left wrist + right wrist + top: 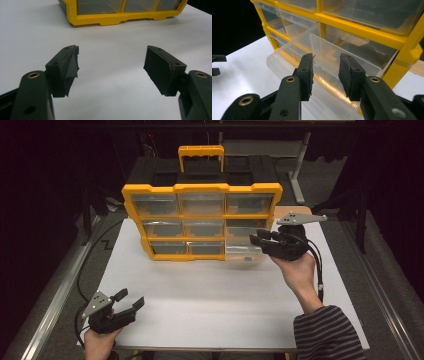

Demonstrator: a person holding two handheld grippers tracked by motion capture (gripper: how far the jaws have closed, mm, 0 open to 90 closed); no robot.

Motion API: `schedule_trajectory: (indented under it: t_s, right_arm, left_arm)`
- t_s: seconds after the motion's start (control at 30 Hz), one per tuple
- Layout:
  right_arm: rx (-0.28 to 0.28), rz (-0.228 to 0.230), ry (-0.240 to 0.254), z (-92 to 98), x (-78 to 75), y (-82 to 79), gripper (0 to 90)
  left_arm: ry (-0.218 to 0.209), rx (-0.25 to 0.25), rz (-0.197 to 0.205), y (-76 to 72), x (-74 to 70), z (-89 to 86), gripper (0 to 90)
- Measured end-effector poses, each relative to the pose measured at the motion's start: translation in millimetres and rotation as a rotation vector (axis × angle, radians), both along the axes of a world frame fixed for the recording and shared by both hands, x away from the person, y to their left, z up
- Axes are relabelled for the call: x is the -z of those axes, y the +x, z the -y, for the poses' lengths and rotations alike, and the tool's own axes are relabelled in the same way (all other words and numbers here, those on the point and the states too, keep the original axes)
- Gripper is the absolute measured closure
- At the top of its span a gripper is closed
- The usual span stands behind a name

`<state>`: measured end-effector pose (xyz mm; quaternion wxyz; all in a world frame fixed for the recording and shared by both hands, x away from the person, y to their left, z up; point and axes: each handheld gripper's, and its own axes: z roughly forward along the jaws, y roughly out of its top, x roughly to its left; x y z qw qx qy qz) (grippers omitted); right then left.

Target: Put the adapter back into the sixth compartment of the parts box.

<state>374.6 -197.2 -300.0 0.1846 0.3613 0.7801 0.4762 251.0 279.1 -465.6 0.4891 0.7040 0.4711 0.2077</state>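
A yellow organizer (pixel 202 217) with clear drawers stands at the far side of the white surface (pixel 215 295). Its bottom-right drawer (pixel 243 251) is pulled out. The right tool (pixel 261 239) sits just at that drawer's front, jaws slightly apart, the drawer's clear wall between them, not gripped. The left tool (pixel 131 299) rests well in front of the organizer, jaws wide, holding nothing.

Organizer frame (pixel 202 187) is showing yellow — its drawers (pixel 202 203) are showing clear, colourless plastic. At 3 o'clock, the right gripper (pixel 256 239) is showing black, topped by a grey plate (pixel 300 218). At 5 o'clock, the sleeve (pixel 327 335) is showing grey-and-dark stripes. The table (pixel 225 295) is showing white — the left gripper (pixel 131 300) is showing black.
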Motion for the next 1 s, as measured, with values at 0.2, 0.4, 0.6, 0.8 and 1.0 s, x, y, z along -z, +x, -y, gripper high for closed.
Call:
schedule_trajectory:
  t_s: [0.2,0.4,0.6,0.8,1.0]
  right_arm:
    - [-0.001,0.012,0.005,5.5,-2.8,-7.9,61.3]
    - [-0.016,0.038,0.017,13.4,-1.0,-23.9,60.9]
    - [-0.024,0.047,0.013,17.7,1.9,-36.3,60.8]
    - [-0.027,0.056,0.017,23.1,9.1,-47.4,59.5]
    - [-0.019,0.051,0.019,29.5,16.9,-54.0,58.3]
  left_arm:
    - [0.0,0.0,-0.001,0.1,0.0,0.1,28.2]
    - [0.002,-0.001,-0.004,0.4,0.2,0.4,28.1]
    - [0.002,-0.001,-0.004,0.3,0.2,0.4,28.0]
    - [0.001,-0.002,-0.003,0.3,0.2,0.4,28.0]
    - [0.001,-0.003,-0.002,0.2,0.2,0.4,28.0]
